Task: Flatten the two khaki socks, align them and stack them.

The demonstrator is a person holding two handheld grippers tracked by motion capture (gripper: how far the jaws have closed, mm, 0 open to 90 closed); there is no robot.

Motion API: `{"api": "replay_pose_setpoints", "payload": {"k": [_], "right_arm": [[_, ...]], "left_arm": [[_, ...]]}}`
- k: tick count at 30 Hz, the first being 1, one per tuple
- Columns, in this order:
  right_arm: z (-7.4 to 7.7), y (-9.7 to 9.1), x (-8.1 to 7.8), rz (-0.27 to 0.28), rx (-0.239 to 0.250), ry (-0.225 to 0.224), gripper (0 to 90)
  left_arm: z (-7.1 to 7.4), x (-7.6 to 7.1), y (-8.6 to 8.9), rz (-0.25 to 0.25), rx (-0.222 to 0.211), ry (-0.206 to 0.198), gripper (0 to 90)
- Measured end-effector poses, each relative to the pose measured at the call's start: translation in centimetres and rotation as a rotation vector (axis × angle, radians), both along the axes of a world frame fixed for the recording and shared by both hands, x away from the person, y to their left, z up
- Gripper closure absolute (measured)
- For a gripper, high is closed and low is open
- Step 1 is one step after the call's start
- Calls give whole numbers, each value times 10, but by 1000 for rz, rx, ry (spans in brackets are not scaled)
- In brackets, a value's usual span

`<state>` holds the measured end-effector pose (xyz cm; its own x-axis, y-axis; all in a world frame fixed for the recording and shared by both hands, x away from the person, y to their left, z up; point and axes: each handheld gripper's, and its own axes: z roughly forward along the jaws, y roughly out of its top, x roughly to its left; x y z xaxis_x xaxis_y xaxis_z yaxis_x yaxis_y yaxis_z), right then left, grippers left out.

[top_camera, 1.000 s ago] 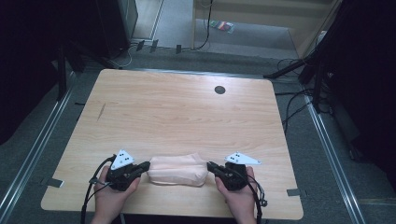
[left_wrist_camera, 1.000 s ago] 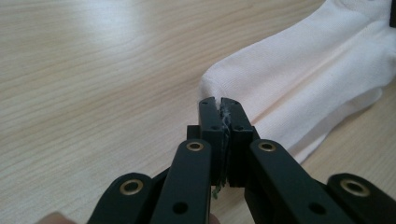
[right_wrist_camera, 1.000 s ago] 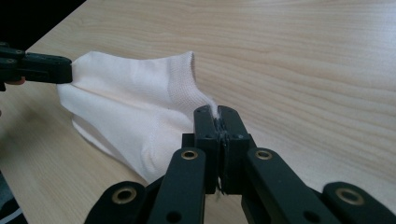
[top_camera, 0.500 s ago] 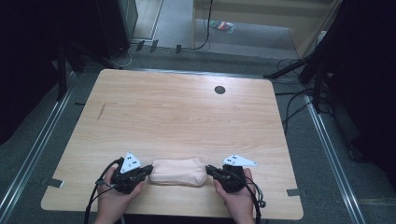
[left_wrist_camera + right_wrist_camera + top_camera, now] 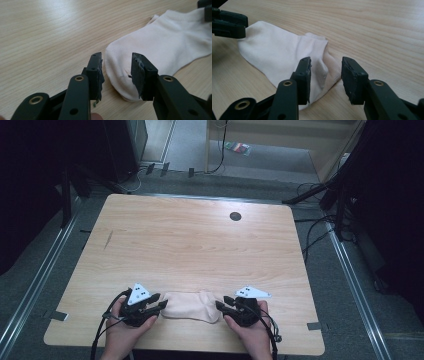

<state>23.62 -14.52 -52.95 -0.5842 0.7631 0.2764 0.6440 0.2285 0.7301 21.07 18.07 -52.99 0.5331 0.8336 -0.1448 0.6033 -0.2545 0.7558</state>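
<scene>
Wood table, seen from the high view: a pale sock lies flat near the near edge, about mid-width, long axis running left-right. A small dark round hole sits in the tabletop toward the far right, well apart from the sock.

L gripper is held in the person's left hand at the sock's left end; R gripper is in the right hand at the sock's right end. Both point inward toward each other, w/ the sock between them. Each carries a grey three-cornered plate on top; cables trail off toward the near edge.

L gripper view: jaws spread apart, the rounded toe end of the sock lies in the gap between them, on the table. Pads look worn, w/ some fraying on the inner faces. Whether either pad touches the fabric: can't tell. The other gripper's black tip shows at the far upper right, at the sock's other end.

R gripper view: jaws also spread, not clamped on anything. The cuff end of the sock sits between and just ahead of them, w/ a small folded tab of fabric in the gap. The L gripper's black jaws show at upper left, at the sock's far end.
</scene>
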Motion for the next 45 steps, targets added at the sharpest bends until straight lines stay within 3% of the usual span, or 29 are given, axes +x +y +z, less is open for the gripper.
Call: {"api": "replay_pose_setpoints", "payload": {"k": [4,10,20,36,45], "right_arm": [[-5,1,2,9,4,62,615],[-2,3,0,16,23,57,858],[15,8,-2,46,40,-24,869],[6,7,10,12,15,34,871],[10,-1,9,7,25,34,875]], "left_arm": [[-2,3,6,8,-42,24,644],[-4,5,5,-3,-37,34,843],[4,-2,7,-9,-18,-5,887],[-1,0,2,-35,16,29,889],[0,-1,0,-53,27,35,900]]}}
